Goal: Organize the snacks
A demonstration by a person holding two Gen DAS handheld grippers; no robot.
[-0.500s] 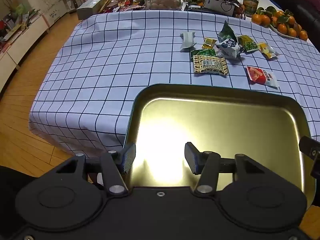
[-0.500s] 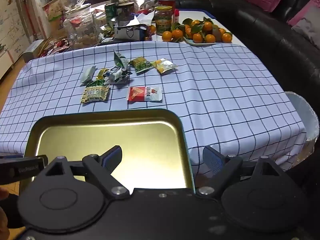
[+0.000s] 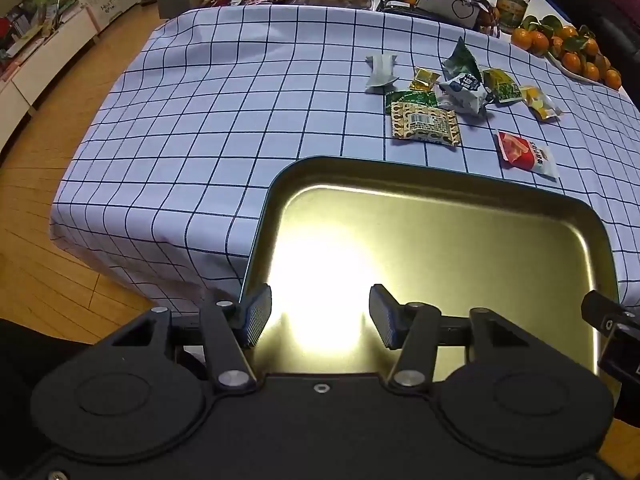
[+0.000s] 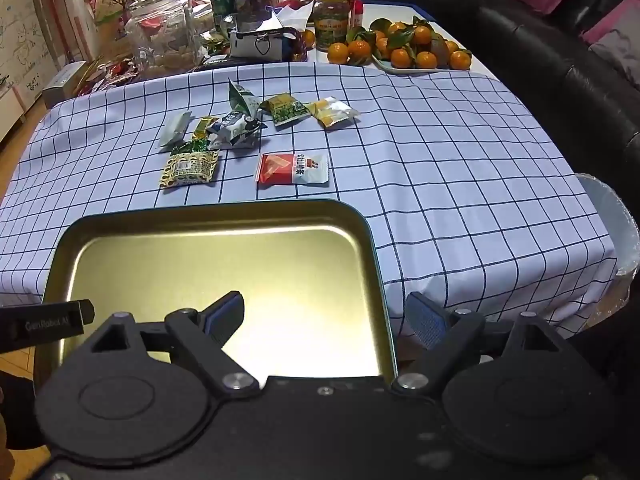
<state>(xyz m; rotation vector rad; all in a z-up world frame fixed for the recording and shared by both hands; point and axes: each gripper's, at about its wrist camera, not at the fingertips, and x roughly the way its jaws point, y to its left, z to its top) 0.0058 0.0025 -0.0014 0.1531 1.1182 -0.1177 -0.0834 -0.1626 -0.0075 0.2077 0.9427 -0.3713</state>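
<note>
An empty gold metal tray lies at the near edge of the checked tablecloth. Beyond it lie several snack packets: a red-and-white one, a yellow patterned one, a blue-white crumpled one, a silver one, green ones and an orange-yellow one. My left gripper is open over the tray's near left part. My right gripper is open, straddling the tray's right rim.
A plate of tangerines, glass jars, a bag and clutter crowd the table's far side. A black sofa runs along the right. A foil-lined bin stands at the right table corner. Wooden floor lies left.
Both views have shifted only slightly. Both grippers stay open over the tray and the packets have not moved.
</note>
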